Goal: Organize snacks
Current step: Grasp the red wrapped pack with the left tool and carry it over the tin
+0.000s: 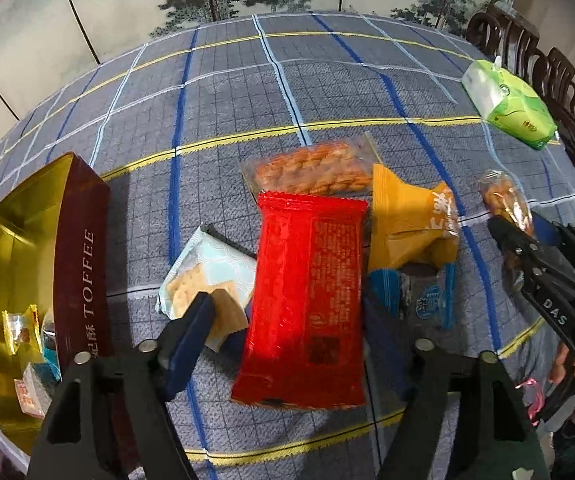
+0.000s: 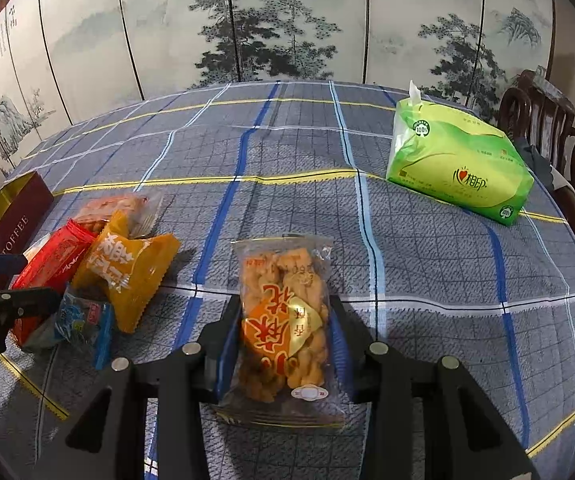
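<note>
Room: a painted folding screen [image 2: 287,20] with pine trees is standing behind the table [image 2: 427,248], which is wearing a blue-grey checked cloth; dark wooden chairs [image 2: 547,120] are lining its right edge.
Tin: an open gold-lined toffee tin [image 1: 83,248] is sitting at the table's left edge, holding a few small wrapped snacks.
Pile: a red packet [image 1: 307,292] is lying on top in the middle of the table, with a peanut bag [image 1: 311,172] behind it, an orange packet [image 1: 407,220] and a blue packet [image 1: 427,296] at its right, and a cracker packet [image 1: 207,276] at its left.
Left gripper [image 1: 291,320]: its jaws are standing spread to either side of the red packet, not gripping it.
Right gripper [image 2: 283,344]: its jaws are pinching a clear bag of fried dough twists [image 2: 283,312], right of the pile.
Tissues: a green tissue pack [image 2: 459,164] is lying near the table's far right edge.
</note>
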`<action>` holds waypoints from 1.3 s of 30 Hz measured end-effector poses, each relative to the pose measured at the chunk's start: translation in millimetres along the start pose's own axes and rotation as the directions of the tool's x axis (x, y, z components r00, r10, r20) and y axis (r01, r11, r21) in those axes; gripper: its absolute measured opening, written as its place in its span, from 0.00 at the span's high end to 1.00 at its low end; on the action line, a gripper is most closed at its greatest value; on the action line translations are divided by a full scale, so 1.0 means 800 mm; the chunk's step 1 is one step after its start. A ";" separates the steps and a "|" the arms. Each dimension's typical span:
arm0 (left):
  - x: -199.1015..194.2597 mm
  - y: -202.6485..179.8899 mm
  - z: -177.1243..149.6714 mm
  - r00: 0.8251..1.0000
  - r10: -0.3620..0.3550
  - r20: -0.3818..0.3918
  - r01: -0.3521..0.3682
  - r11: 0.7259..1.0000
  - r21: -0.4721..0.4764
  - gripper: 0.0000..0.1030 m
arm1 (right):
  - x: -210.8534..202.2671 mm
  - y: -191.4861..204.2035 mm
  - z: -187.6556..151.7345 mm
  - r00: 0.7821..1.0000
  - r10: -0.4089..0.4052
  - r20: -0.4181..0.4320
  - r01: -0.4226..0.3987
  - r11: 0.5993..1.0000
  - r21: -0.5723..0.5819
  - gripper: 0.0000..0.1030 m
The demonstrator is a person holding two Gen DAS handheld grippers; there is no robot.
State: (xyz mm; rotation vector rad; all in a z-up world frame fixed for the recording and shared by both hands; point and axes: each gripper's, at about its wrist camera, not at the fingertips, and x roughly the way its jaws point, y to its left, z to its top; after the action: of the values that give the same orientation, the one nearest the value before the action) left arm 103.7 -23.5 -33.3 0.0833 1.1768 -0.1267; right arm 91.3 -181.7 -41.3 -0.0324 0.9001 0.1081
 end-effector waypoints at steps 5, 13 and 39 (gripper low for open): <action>-0.008 0.002 -0.007 1.000 -0.012 0.002 0.012 1.000 0.012 0.53 | 0.000 0.001 0.000 1.000 -0.005 -0.001 0.005 1.000 -0.004 0.59; -0.019 0.012 -0.018 0.999 -0.043 0.001 0.043 0.999 -0.015 0.59 | 0.000 0.005 0.001 1.000 -0.022 -0.004 0.022 1.000 -0.019 0.59; -0.081 0.065 -0.021 0.996 -0.031 0.084 0.039 0.995 -0.091 0.59 | 0.001 0.008 0.001 0.999 -0.032 -0.005 0.032 0.999 -0.027 0.59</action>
State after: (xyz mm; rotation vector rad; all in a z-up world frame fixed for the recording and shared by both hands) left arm 71.5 34.0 20.3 -0.0242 1.1007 -0.1049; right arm 91.9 -175.3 -41.4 -0.0721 0.9031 0.0908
